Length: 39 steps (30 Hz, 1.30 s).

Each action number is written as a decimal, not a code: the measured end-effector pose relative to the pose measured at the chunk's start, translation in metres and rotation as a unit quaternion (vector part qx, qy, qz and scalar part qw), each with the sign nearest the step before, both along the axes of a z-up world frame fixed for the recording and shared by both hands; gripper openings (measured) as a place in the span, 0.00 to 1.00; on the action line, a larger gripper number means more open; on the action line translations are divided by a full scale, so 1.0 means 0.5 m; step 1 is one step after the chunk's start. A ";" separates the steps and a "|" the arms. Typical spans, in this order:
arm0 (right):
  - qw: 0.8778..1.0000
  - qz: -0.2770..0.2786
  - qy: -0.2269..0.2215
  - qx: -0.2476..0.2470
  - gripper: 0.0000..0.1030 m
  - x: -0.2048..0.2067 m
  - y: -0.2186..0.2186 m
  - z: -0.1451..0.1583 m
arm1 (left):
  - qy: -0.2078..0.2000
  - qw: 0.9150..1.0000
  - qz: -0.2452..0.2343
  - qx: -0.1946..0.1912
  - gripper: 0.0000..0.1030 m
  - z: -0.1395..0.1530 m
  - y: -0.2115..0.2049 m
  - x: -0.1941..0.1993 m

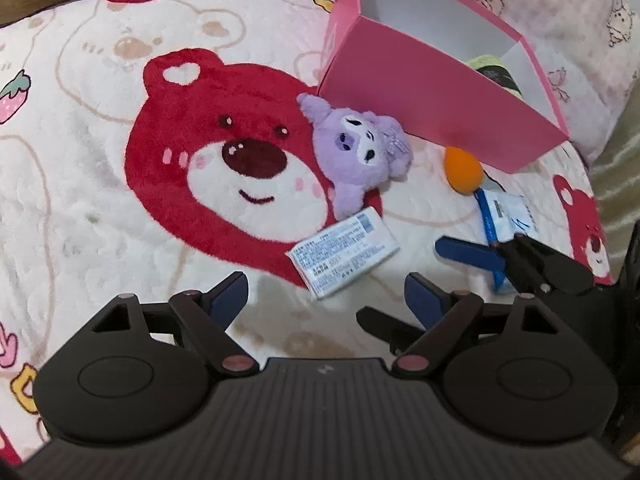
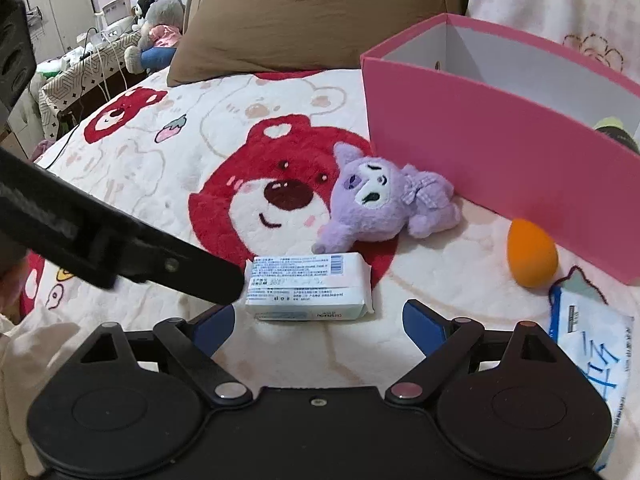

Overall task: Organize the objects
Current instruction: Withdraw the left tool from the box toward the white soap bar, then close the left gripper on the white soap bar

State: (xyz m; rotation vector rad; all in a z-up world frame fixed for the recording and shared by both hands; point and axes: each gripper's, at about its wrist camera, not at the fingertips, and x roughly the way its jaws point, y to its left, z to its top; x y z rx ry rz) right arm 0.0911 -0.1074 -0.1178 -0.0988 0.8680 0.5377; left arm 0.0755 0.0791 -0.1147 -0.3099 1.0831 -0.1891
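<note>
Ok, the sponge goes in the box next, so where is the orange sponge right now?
The orange sponge lies on the blanket at the right in both views, just in front of the pink box, with the purple plush to its left.

Left tongs (image 1: 326,294): jaws spread wide, nothing between the blue pads (image 1: 228,294), pointing toward 12 o'clock. Right tongs (image 2: 318,322): jaws likewise spread wide and empty, pointing toward 12 o'clock. In the left wrist view, the right tongs enter at 3 o'clock, angled toward 10 o'clock.
</note>
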 end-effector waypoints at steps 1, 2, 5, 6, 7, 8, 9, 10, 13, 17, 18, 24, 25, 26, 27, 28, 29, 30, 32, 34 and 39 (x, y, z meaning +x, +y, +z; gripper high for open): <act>1.000 0.000 0.001 -0.002 0.90 0.001 0.002 -0.005 | 0.004 1.000 0.006 -0.004 0.79 -0.005 0.002 0.005; 1.000 -0.001 0.000 -0.002 0.90 0.000 0.002 -0.009 | 0.005 1.000 0.012 -0.013 0.78 -0.012 0.007 0.009; 1.000 0.010 -0.006 0.003 0.90 -0.001 0.004 -0.018 | 0.000 0.999 0.031 -0.019 0.75 -0.030 0.016 0.018; 1.000 0.014 -0.006 0.004 0.90 0.000 0.006 -0.020 | -0.001 0.999 0.033 -0.017 0.70 -0.037 0.017 0.021; 1.000 0.018 -0.006 0.005 0.90 0.000 0.007 -0.023 | 0.001 0.999 0.032 -0.015 0.67 -0.044 0.016 0.025; 1.000 0.024 -0.007 0.004 0.90 0.000 0.009 -0.025 | 0.003 1.000 0.029 -0.011 0.67 -0.049 0.014 0.027; 1.000 0.030 -0.010 0.001 0.90 -0.001 0.012 -0.027 | 0.003 1.000 0.026 -0.007 0.67 -0.054 0.012 0.028; 0.999 0.034 -0.014 -0.003 0.90 -0.001 0.016 -0.028 | 0.000 1.000 0.022 -0.002 0.67 -0.056 0.008 0.028; 0.998 0.045 -0.030 -0.019 0.90 0.000 0.025 -0.030 | -0.003 1.000 0.014 0.009 0.67 -0.057 0.001 0.027; 0.997 0.064 -0.034 -0.031 0.90 0.007 0.035 -0.039 | 0.001 1.000 0.017 0.005 0.63 -0.059 0.003 0.030; 0.997 0.069 -0.033 -0.032 0.90 0.009 0.038 -0.042 | 0.003 1.000 0.021 0.004 0.58 -0.061 0.006 0.032; 0.997 0.067 -0.022 -0.023 0.87 0.024 0.043 -0.058 | 0.004 1.000 0.030 0.006 0.43 -0.069 0.018 0.035; 0.997 0.064 -0.021 -0.020 0.86 0.026 0.041 -0.060 | 0.003 1.000 0.030 0.006 0.42 -0.070 0.018 0.036; 0.998 0.064 -0.018 -0.016 0.84 0.027 0.039 -0.063 | 0.003 1.000 0.028 0.007 0.41 -0.069 0.018 0.036; 0.998 0.061 -0.016 -0.013 0.80 0.028 0.037 -0.065 | 0.002 1.000 0.027 0.008 0.40 -0.069 0.017 0.037; 0.998 0.059 -0.016 -0.013 0.79 0.027 0.036 -0.066 | 0.000 1.000 0.025 0.009 0.39 -0.068 0.016 0.037; 0.998 0.058 -0.016 -0.012 0.79 0.025 0.035 -0.065 | 0.000 1.000 0.023 0.013 0.39 -0.068 0.013 0.037; 0.998 0.057 -0.017 -0.011 0.79 0.022 0.034 -0.065 | -0.001 1.000 0.020 0.017 0.38 -0.068 0.010 0.038; 0.999 0.050 -0.015 -0.012 0.79 0.019 0.036 -0.064 | 0.002 1.000 0.015 0.021 0.37 -0.065 0.005 0.038; 0.999 0.042 -0.014 -0.013 0.78 0.019 0.038 -0.064 | 0.007 1.000 0.010 0.012 0.38 -0.062 0.002 0.036; 0.999 0.017 -0.021 -0.034 0.64 0.011 0.043 -0.061 | 0.005 1.000 -0.004 0.016 0.37 -0.063 -0.012 0.039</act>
